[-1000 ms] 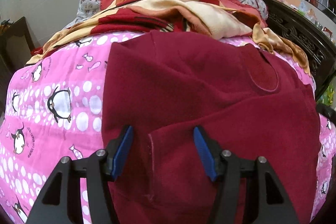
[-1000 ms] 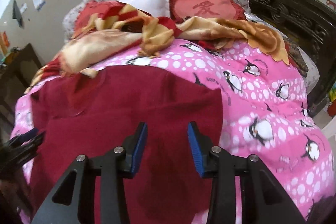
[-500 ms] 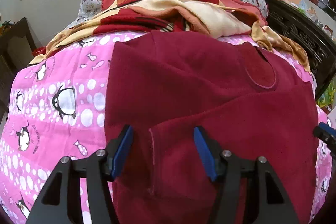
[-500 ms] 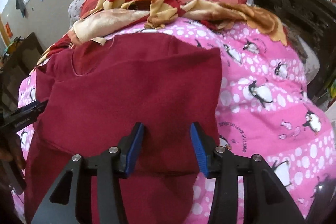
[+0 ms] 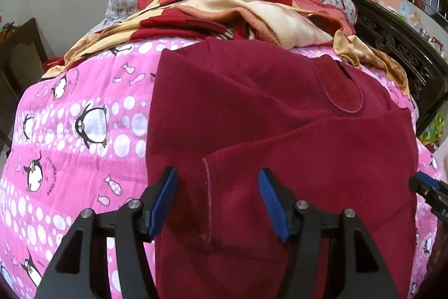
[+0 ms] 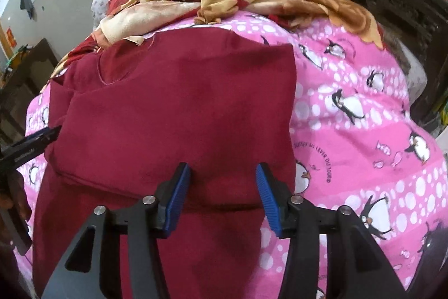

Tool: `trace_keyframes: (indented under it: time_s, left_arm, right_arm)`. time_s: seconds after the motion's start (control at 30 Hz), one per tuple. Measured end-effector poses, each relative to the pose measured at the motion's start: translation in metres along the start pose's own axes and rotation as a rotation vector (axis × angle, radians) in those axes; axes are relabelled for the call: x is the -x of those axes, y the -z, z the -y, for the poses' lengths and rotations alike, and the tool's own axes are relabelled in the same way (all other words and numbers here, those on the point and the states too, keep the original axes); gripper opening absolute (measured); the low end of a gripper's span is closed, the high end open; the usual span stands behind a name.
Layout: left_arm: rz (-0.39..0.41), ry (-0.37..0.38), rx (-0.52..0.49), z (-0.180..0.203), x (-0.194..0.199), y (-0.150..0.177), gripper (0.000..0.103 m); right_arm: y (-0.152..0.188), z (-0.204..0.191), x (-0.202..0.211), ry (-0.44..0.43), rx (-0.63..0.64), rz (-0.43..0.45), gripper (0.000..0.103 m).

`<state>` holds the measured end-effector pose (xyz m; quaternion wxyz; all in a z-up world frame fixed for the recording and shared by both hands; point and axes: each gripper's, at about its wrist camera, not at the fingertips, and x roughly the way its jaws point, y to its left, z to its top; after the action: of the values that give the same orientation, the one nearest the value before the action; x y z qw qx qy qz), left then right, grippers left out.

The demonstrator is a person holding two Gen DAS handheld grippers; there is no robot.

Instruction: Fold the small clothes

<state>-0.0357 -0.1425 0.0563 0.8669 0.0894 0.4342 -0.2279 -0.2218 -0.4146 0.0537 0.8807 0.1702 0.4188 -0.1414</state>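
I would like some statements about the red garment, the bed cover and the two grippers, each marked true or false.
1. The dark red garment lies on a pink penguin quilt. True.
2. The left gripper is clamped on the garment. False: its jaws stand open, with the sleeve hem between them.
3. The right gripper holds a white pillow. False: it is open and empty above the garment; its jaws have just been opening.
4. A red and cream blanket lies bunched beyond the garment. True.
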Motion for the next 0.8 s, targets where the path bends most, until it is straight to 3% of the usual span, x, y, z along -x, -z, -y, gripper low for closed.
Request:
trace_keyframes:
  time_s: [0.2,0.37,0.57,0.8]
  left_arm:
    - [0.011,0.012,0.029,-0.013,0.007,0.009,0.07]
    - [-0.015,-0.036,-0.014,-0.007,-0.007,0.01,0.07]
    - [-0.019,0.01,0.02,-0.017,0.014,0.015,0.07]
    - [-0.038,0.018,0.067,-0.035,0.037,0.05,0.075]
  right_arm:
    - [-0.004,0.005,0.015,0.003,-0.018,0.053,0.048]
    - [-0.001,0.0,-0.011,0.036,0.015,-0.023,0.049]
    - [0.003,0.01,0.018,0.02,-0.005,-0.01,0.049]
    - [0.037,0.04,0.037,-0.106,-0.096,-0.071,0.051]
